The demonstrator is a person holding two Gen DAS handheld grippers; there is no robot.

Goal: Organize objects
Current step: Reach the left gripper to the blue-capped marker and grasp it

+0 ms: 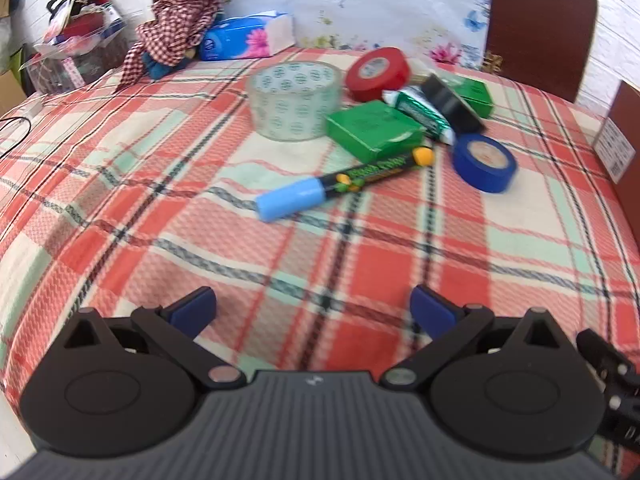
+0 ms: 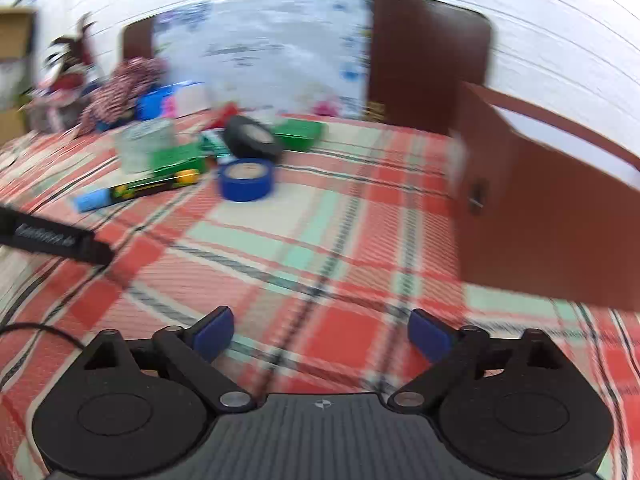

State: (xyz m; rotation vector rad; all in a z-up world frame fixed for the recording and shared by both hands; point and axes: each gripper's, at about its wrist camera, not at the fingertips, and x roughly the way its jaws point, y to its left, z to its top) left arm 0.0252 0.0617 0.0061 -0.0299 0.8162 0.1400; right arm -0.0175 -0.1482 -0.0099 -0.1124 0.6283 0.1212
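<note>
Both grippers hover over a bench covered with a red, mint and cream plaid cloth (image 1: 160, 184).

Left gripper (image 1: 314, 312): fingers released, spread wide, nothing between them. It points down at bare cloth, well short of the objects.

Right gripper (image 2: 320, 334): fingers released, wide apart, nothing between them. It is also over bare cloth. This view is motion-blurred.

Objects lie in a cluster at the far middle of the bench:
- Clear tape roll (image 1: 294, 100), standing on its flat side, with a repeating green round logo; its wording is too small to read.
- Red tape roll (image 1: 378, 74), tilted, behind the cluster.
- Blue tape roll (image 1: 484, 162), nearest the right edge of the cluster.
- Black tape roll (image 1: 450, 106), leaning between the green items.
- Two green boxes: near one (image 1: 374, 130), far one (image 1: 476, 98). Print illegible.
- Green foil packet (image 1: 420, 110), lying across the near box and the black roll.
- Marker (image 1: 344, 184), black barrel, light blue cap, orange end, just in front of the near box. Barrel print is green and blurred; unreadable.

A brown box (image 2: 552, 216), open-topped, stands at the right of the bench, with a white label (image 1: 614, 152), text illegible.

At the far left lie a tissue pack (image 1: 244, 38) and a checked cloth (image 1: 176, 28). The backdrop (image 1: 344, 4) reads "Beautiful Day".
</note>
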